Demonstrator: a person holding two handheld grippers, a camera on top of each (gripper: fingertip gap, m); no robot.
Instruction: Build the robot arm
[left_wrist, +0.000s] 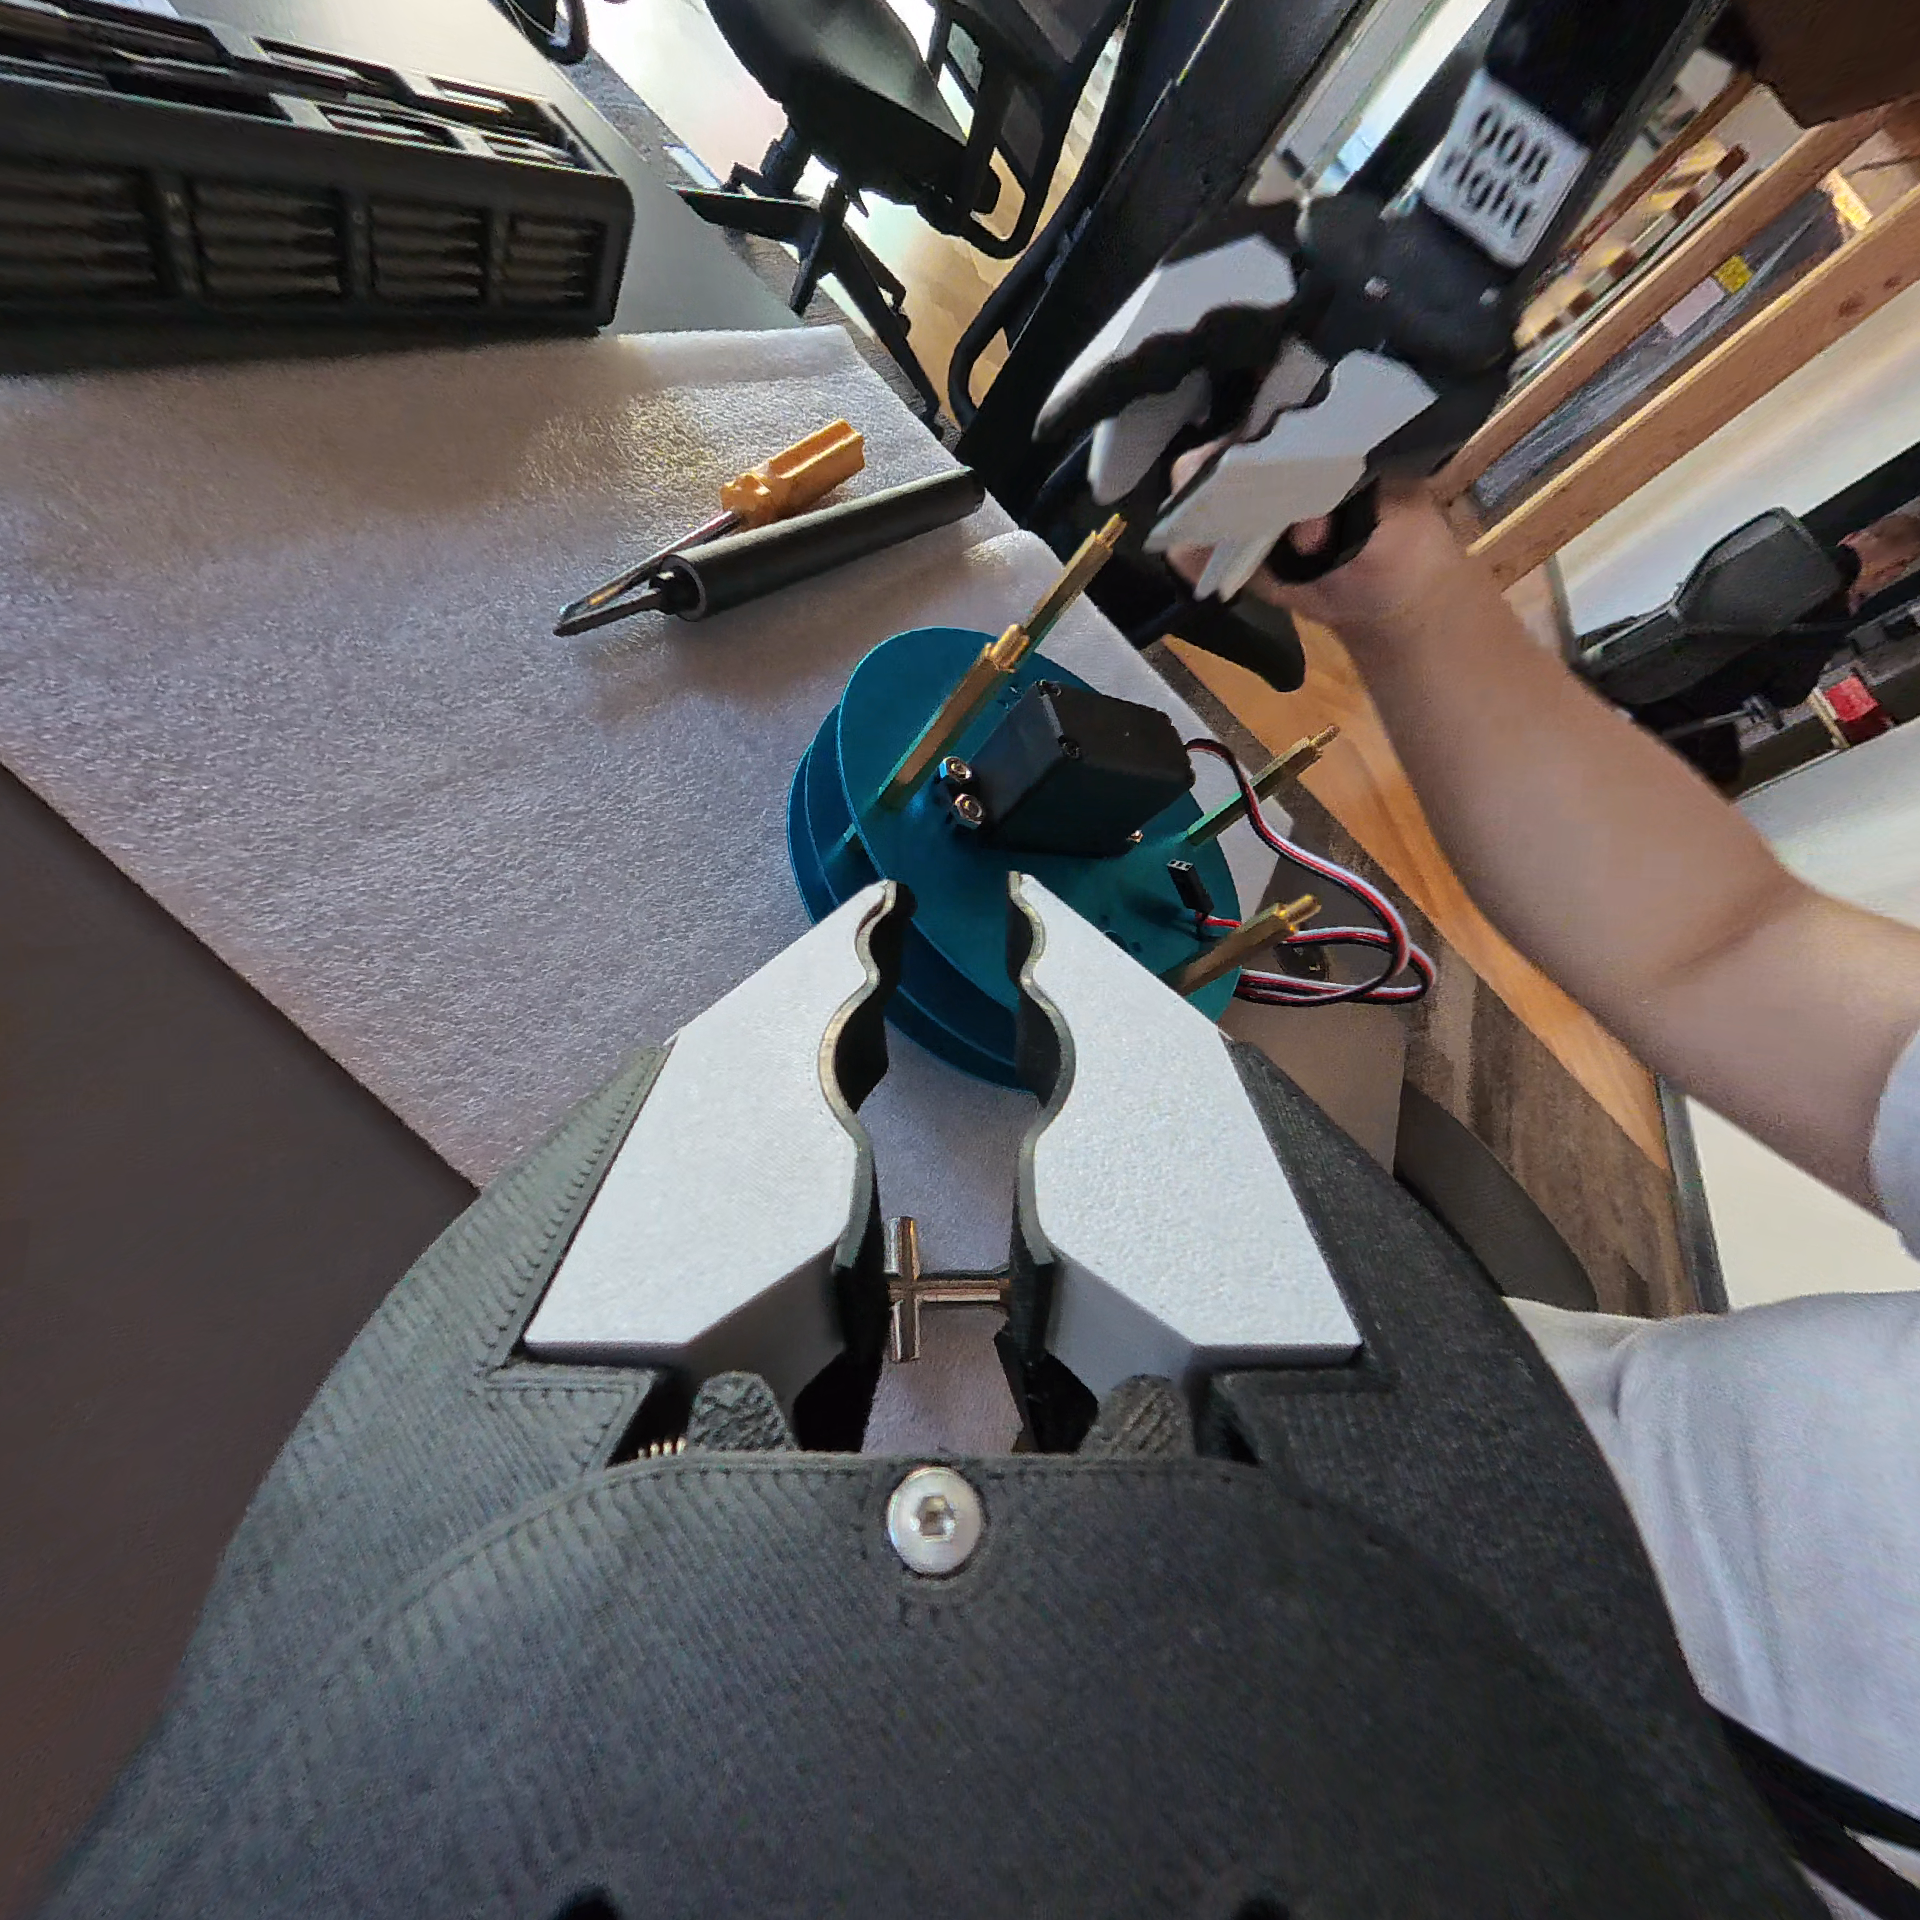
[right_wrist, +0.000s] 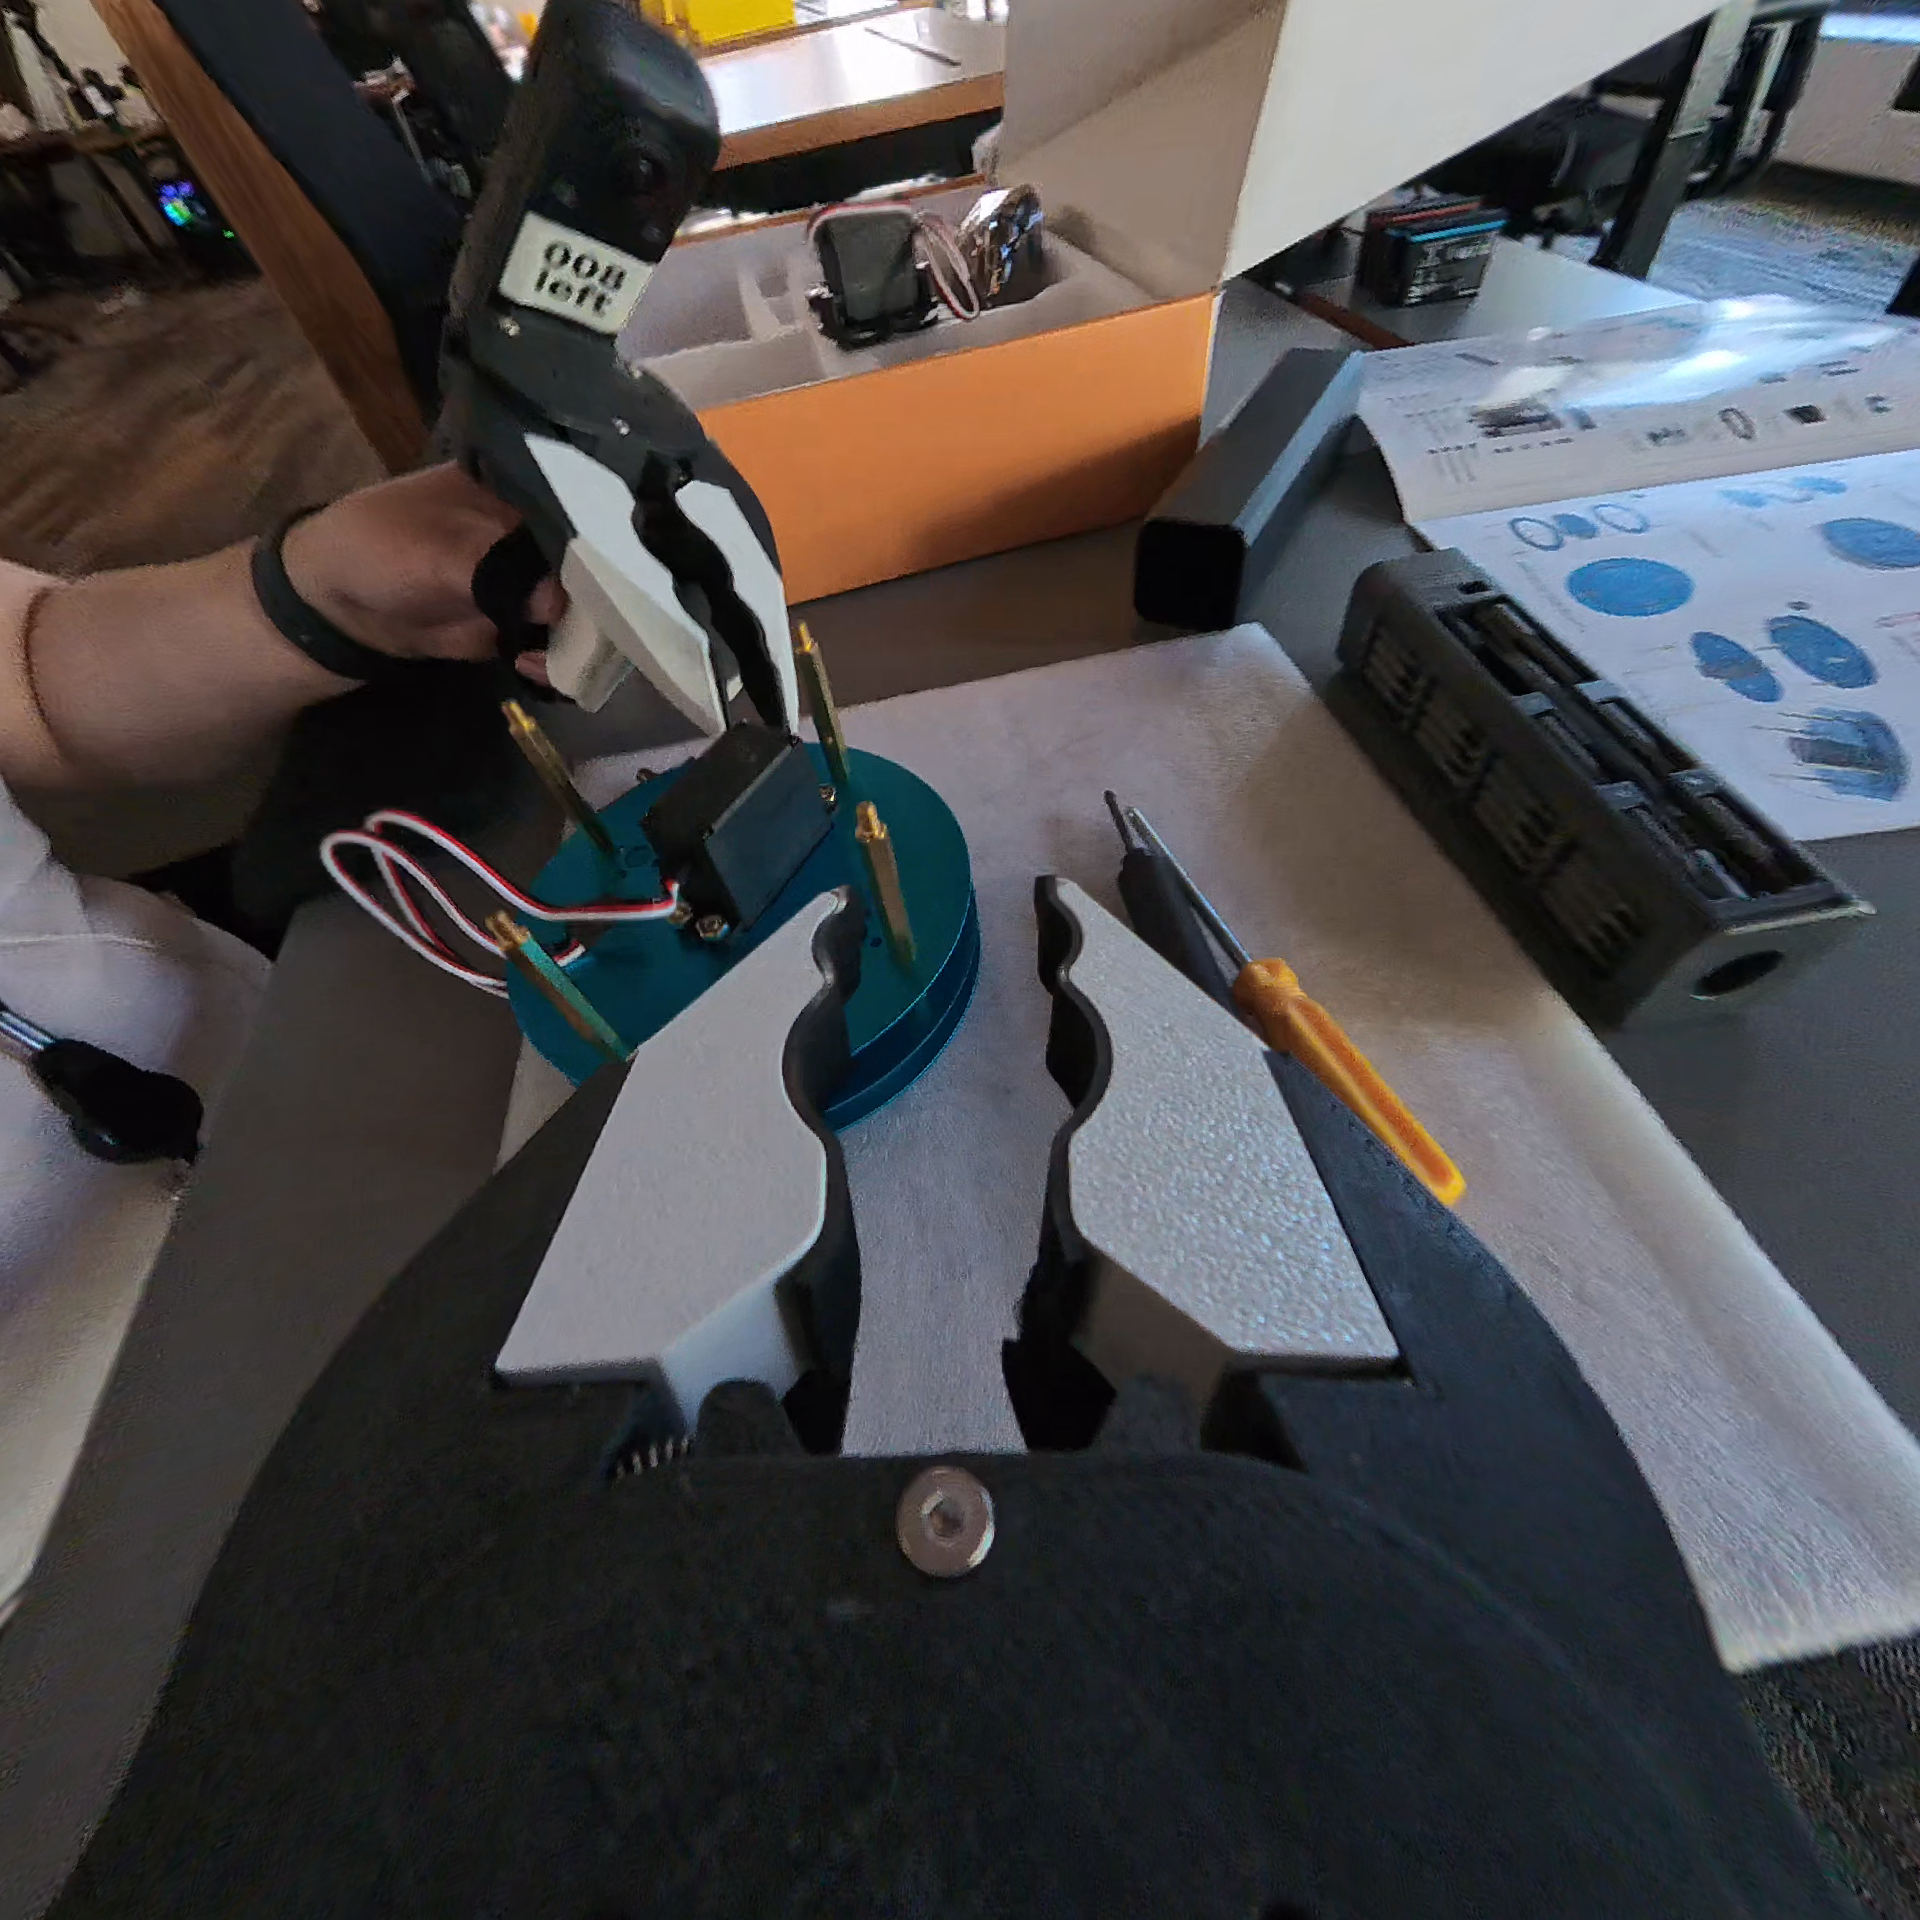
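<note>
Foam mat (right_wrist: 1351, 790) is lying under both grippers; a black bit case (right_wrist: 1558, 810) is sitting off to the right gripper's (right_wrist: 940, 904) right, well apart; the blue round base (right_wrist: 727, 997) is sitting just ahead of and left of its fingertips, on the mat near the front edge.

The black servo (right_wrist: 743, 821) is standing on that base, ringed by brass standoffs (right_wrist: 883, 883); the left gripper (left_wrist: 953, 888) is hanging tips-down right over the servo's top corner, touching or just short of it, I cannot tell which.

My read: that pocket between the standoffs is tight, so a steep, narrow approach is looking wise, keeping clear of the red-white-black wires (right_wrist: 416, 883) on the far side.

An orange screwdriver (right_wrist: 1340, 1070) is lying just right of the right gripper's fingers.

The left one is being held by a hand (right_wrist: 416, 571), wrist cocked, fingers angled steeply down; it seems to be clamping a small metal T-shaped tool (left_wrist: 935, 1288) deep between its pads; the right gripper is hovering low and level, jaws spread, carrying nothing.
</note>
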